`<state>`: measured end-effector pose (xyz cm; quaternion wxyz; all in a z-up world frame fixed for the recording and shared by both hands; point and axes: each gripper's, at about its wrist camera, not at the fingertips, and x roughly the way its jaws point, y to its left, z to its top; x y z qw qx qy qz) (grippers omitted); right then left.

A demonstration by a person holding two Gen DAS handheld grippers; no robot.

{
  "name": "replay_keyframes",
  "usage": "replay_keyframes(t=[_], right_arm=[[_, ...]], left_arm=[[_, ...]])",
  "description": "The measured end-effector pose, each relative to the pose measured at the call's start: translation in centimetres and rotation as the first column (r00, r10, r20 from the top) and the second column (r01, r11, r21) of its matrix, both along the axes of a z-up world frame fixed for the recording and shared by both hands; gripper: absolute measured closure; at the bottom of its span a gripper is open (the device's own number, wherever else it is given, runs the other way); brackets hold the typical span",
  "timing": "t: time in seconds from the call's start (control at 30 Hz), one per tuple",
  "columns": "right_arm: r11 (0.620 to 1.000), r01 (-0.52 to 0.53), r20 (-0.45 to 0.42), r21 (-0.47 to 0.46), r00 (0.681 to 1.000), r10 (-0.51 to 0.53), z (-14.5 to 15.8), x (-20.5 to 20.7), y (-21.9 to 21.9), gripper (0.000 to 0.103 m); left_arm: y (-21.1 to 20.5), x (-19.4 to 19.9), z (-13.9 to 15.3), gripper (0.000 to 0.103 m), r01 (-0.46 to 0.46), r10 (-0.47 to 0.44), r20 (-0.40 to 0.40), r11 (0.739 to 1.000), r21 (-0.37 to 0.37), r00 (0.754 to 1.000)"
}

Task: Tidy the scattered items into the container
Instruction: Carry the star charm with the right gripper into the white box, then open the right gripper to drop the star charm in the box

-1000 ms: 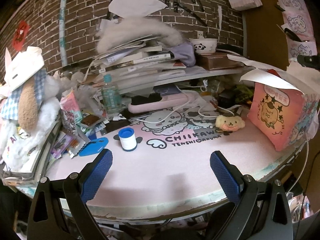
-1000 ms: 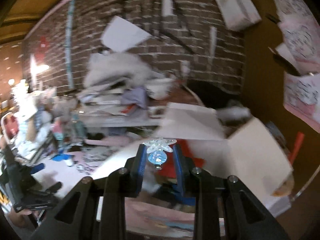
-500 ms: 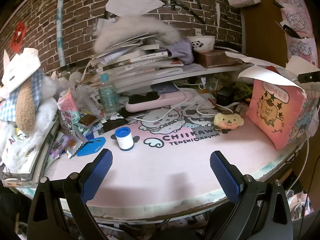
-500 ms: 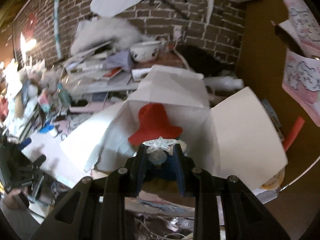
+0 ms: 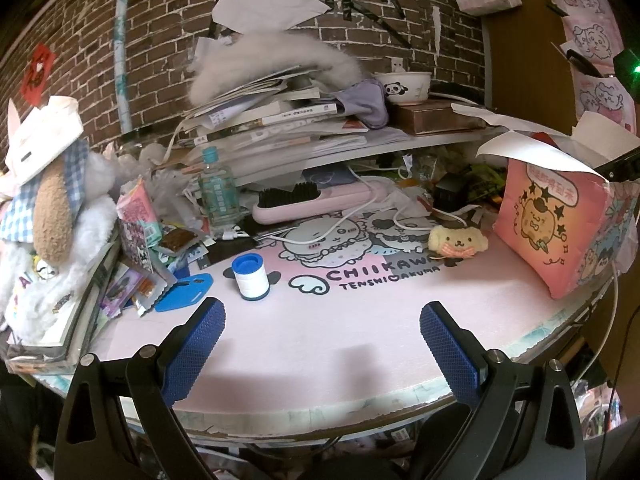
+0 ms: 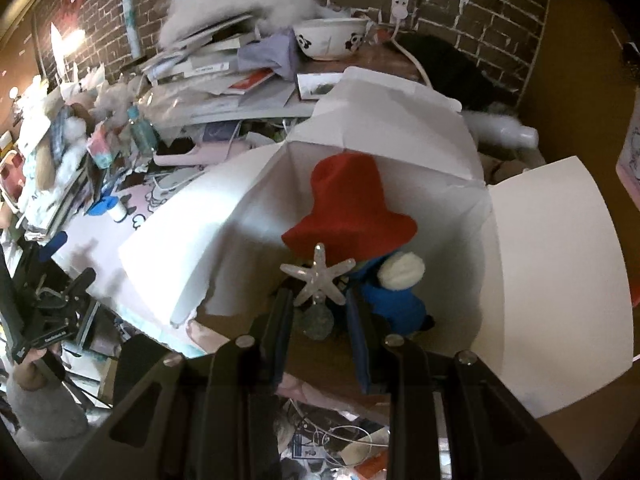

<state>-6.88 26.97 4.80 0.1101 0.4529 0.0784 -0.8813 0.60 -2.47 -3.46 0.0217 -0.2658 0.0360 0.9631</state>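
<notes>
My right gripper [image 6: 318, 300] is shut on a clear star-topped trinket [image 6: 318, 278] and holds it over the open white-lined box [image 6: 552, 280]. Inside the box sits a plush toy with a red hat [image 6: 352, 204] and blue coat. From the left wrist view the same box is pink with a cartoon print [image 5: 556, 220] at the desk's right edge. My left gripper [image 5: 322, 330] is open and empty above the pink desk mat [image 5: 320, 340]. A white tape roll with a blue cap [image 5: 250, 276] and a small yellow plush [image 5: 458, 242] lie on the mat.
Clutter lines the back: a pink hairbrush [image 5: 316, 202], a water bottle [image 5: 218, 194], cables, a stack of books, a panda bowl [image 5: 402, 86]. A plush dog [image 5: 48, 216] and snack packets crowd the left. A blue card [image 5: 184, 292] lies near the tape.
My right gripper has carried the star trinket from above the desk to over the open box and tilted down into it. The left gripper has stayed put, open.
</notes>
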Motion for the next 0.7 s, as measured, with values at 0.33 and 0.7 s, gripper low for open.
replay_keyframes(t=[0.33,0.7], right_arm=[[0.999,0.018,-0.029,0.031,0.999,-0.017,0.4,0.2,-0.1,0.065],[1.000,0.017,-0.132,0.026,0.991,-0.014,2.4,1.4,-0.3,0.048]], left_arm=[[-0.1,0.1,0.1,0.005,0.001,-0.001,0.001,1.000,-0.001,1.000],[-0.1,0.2,0.1,0.005,0.001,-0.001,-0.001,1.000,0.001,1.000]])
